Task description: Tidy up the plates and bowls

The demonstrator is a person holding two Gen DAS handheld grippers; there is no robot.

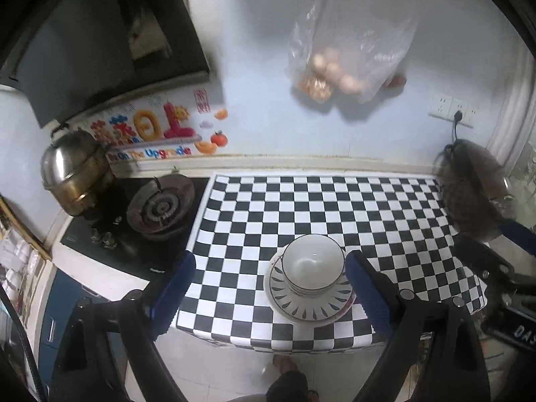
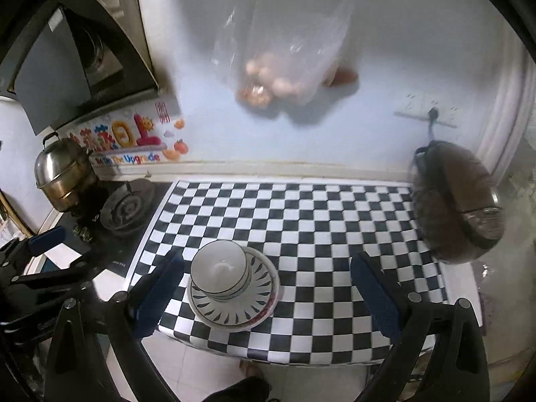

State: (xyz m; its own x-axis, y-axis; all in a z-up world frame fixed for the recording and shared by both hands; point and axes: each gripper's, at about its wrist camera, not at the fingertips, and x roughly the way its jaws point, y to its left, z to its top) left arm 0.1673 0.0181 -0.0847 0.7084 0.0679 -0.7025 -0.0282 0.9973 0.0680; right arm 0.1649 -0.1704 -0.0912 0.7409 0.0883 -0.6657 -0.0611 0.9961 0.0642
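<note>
A white bowl point(image 1: 313, 264) sits nested in another on a leaf-patterned plate point(image 1: 301, 308), which lies on a red-rimmed plate near the front edge of the checkered counter point(image 1: 335, 207). My left gripper point(image 1: 271, 258) hangs open above and in front of this stack, touching nothing. In the right wrist view the bowl point(image 2: 219, 266) and plate point(image 2: 241, 305) lie low left, close to the left finger. My right gripper point(image 2: 268, 261) is open and holds nothing. Each view shows the other gripper's blue pad at its edge.
A gas burner point(image 1: 160, 207) and a steel pot point(image 1: 73, 171) stand to the left under a range hood point(image 1: 100, 40). A dark rice cooker point(image 2: 455, 201) occupies the right end. A bag of eggs point(image 1: 345, 63) hangs on the wall. A person's foot point(image 1: 284, 365) shows below the counter edge.
</note>
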